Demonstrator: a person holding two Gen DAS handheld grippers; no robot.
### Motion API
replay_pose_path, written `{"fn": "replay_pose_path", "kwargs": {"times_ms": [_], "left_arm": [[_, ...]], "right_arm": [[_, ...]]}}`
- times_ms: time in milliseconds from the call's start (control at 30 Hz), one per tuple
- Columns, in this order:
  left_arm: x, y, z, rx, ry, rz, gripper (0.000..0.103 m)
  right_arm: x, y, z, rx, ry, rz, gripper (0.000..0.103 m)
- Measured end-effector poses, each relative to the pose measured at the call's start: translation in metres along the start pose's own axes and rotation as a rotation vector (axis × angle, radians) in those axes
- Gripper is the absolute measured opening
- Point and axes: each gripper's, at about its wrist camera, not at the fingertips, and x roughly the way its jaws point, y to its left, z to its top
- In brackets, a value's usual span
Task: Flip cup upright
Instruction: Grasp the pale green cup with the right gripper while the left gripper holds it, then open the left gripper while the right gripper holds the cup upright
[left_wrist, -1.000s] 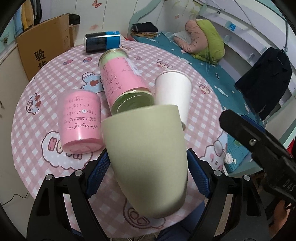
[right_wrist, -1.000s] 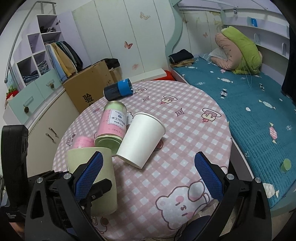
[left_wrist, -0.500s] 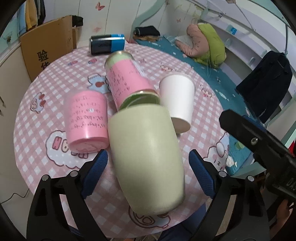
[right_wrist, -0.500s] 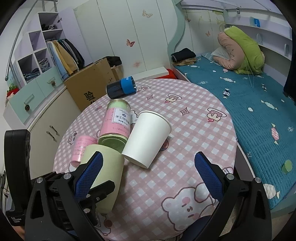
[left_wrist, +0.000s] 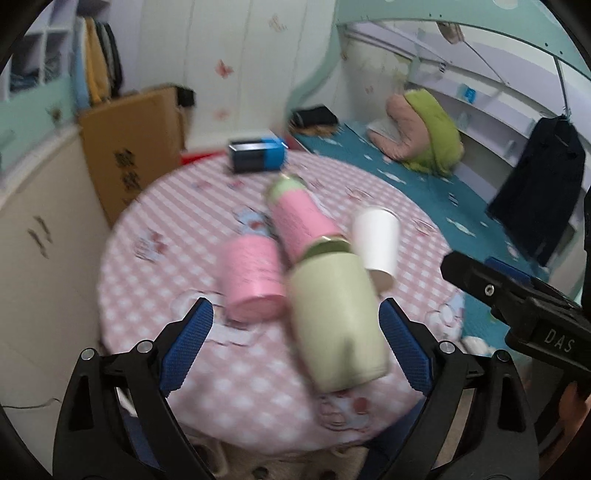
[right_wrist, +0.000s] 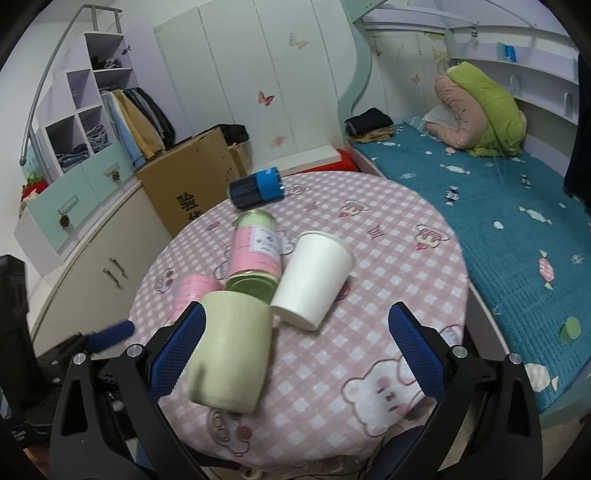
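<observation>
A pale green cup (left_wrist: 338, 319) lies on its side on the round pink checked table (left_wrist: 155, 236), base toward me near the front edge. It also shows in the right wrist view (right_wrist: 231, 350). My left gripper (left_wrist: 295, 345) is open and has drawn back, with the cup between its fingers but untouched. My right gripper (right_wrist: 293, 347) is open and empty, hovering over the table's front, the green cup beside its left finger (right_wrist: 177, 349). A white paper cup (right_wrist: 314, 275) lies on its side next to the green cup.
A pink-labelled jar (right_wrist: 256, 254), a small pink cup (left_wrist: 253, 277) and a dark blue can (right_wrist: 256, 188) lie on the table. A cardboard box (right_wrist: 192, 184) and cabinets stand at the left, a bed (right_wrist: 517, 221) at the right.
The left gripper let go of the green cup and pulled back and up. The cup dropped onto its side on the table. The right gripper stayed open and rose slightly.
</observation>
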Motion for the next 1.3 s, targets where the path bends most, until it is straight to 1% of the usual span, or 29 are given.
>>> {"fn": "replay_pose_path", "kwargs": {"times_ms": [100,200,267,400,600,733,867,967,1033,1067,1100,1200,1300], "left_arm": [[-0.005,0.014,0.000,0.002,-0.034,0.050,0.092],[-0.007,0.028,-0.004,-0.006,-0.045,0.082,0.093],[-0.006,0.035,-0.007,-0.013,-0.041,0.090,0.093],[-0.001,0.051,-0.013,-0.036,-0.025,0.086,0.093],[0.010,0.065,-0.024,-0.067,0.016,0.072,0.094],[0.016,0.073,-0.028,-0.089,0.036,0.049,0.094],[0.020,0.071,-0.030,-0.087,0.051,0.038,0.094],[0.023,0.069,-0.030,-0.092,0.065,0.001,0.094],[0.024,0.066,-0.032,-0.085,0.069,-0.007,0.094],[0.025,0.063,-0.032,-0.081,0.074,-0.015,0.094],[0.026,0.061,-0.032,-0.080,0.079,-0.029,0.094],[0.027,0.055,-0.034,-0.082,0.094,-0.075,0.094],[0.026,0.047,-0.035,-0.069,0.097,-0.089,0.094]], "right_arm": [[0.005,0.009,-0.002,-0.007,0.019,0.009,0.096],[0.015,0.018,-0.005,0.003,0.059,0.052,0.096],[0.024,0.022,-0.007,0.017,0.092,0.073,0.096],[0.041,0.031,-0.010,0.030,0.137,0.080,0.096],[0.070,0.037,-0.015,0.070,0.222,0.100,0.096],[0.089,0.038,-0.015,0.099,0.259,0.115,0.096],[0.105,0.038,-0.015,0.112,0.290,0.122,0.096],[0.117,0.035,-0.014,0.129,0.313,0.145,0.095],[0.120,0.034,-0.013,0.135,0.315,0.156,0.089],[0.120,0.033,-0.012,0.133,0.312,0.158,0.081],[0.120,0.032,-0.012,0.130,0.310,0.160,0.077],[0.116,0.035,-0.011,0.106,0.306,0.160,0.077],[0.105,0.038,-0.009,0.071,0.283,0.153,0.077]]}}
